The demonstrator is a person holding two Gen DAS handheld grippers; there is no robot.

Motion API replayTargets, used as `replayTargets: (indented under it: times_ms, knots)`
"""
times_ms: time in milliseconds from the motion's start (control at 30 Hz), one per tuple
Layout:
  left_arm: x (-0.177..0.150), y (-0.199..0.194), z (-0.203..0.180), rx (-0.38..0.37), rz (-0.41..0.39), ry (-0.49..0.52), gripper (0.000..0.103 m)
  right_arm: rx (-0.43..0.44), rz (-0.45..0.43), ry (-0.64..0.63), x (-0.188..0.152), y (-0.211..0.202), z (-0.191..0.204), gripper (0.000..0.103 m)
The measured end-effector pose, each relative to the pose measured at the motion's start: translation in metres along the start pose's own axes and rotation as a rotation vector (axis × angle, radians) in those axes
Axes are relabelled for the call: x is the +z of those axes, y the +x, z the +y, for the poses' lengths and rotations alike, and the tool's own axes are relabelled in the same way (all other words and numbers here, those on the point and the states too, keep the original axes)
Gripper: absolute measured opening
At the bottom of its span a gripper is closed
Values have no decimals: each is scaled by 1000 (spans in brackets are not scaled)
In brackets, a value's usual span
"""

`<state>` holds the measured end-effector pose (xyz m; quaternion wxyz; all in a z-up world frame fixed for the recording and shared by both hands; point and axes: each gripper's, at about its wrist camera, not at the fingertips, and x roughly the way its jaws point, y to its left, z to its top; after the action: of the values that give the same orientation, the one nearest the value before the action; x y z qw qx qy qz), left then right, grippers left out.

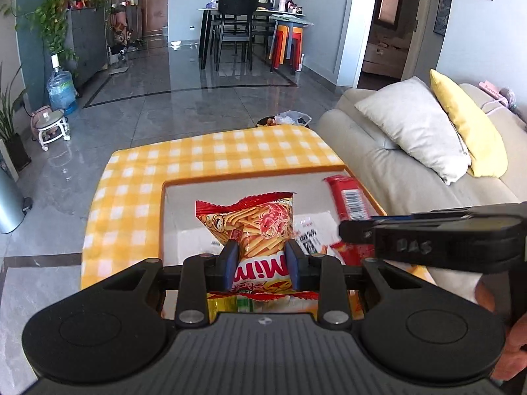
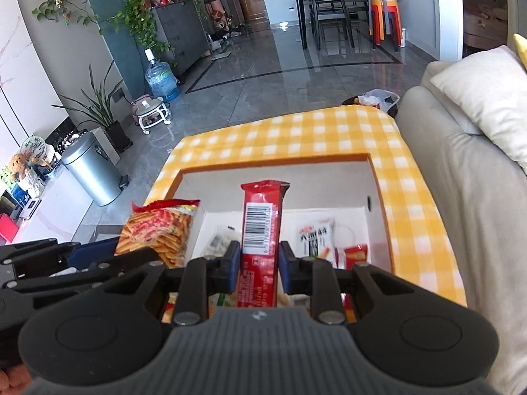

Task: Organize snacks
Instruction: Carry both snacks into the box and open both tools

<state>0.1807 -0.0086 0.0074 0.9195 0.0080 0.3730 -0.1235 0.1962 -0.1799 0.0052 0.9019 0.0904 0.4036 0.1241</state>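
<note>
Covering table (image 2: 296, 138): yellow checked cloth (image 1: 204, 154)

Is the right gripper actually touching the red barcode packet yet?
Touching. The right wrist view shows the right gripper with both blue pads pressed against the sides of the red barcode packet, which stands upright between them above the box.

Both views are bright with daylight. The glossy grey tiled floor (image 1: 184, 75) mirrors pale glare patches near the dark dining table (image 1: 230, 13). Sun falls hard on the yellow-and-white checked tablecloth (image 2: 296, 138), washing out its white squares. Fisheye distortion bends walls and doorframes at the edges, and the corners go black. The long red foil snack packet (image 1: 349, 197) is motion-blurred in the left wrist view, and the nearby black gripper bodies look soft.
</note>
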Motion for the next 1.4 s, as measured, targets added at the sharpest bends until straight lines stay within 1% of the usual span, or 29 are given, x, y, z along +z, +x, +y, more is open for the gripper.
replayTargets:
  times_ms: [133,233,333,433,600,767,900,1200,1233,1300,1367,1400]
  knots:
    - [10,28,6,-4,31,-23,34,-23,10,-54,16,31,7,21]
    - [11,52,10,10,78,-17,34,-33,39,-86,22,55,8,21]
    - [4,74,13,18,146,-21,34,-50,93,-101,25,81,2,21]
    - [-3,92,14,26,197,-15,34,-70,149,-126,19,104,-3,21]
    - [-13,112,16,39,251,-15,34,-75,241,-131,13,132,-13,21]
    - [-13,123,15,50,276,-5,34,-90,298,-149,10,151,-15,21]
    - [-11,132,14,59,296,5,34,-85,327,-150,7,158,-17,21]
    - [-13,135,11,70,315,25,35,-113,366,-177,-1,167,-15,22]
    - [-13,135,10,72,314,27,39,-116,367,-177,-1,167,-15,23]
    - [-13,133,10,84,309,32,41,-117,367,-174,-1,166,-15,24]
    - [-14,130,10,91,299,32,44,-126,363,-171,0,164,-15,33]
    - [-14,128,11,92,292,28,48,-134,358,-172,0,162,-16,36]
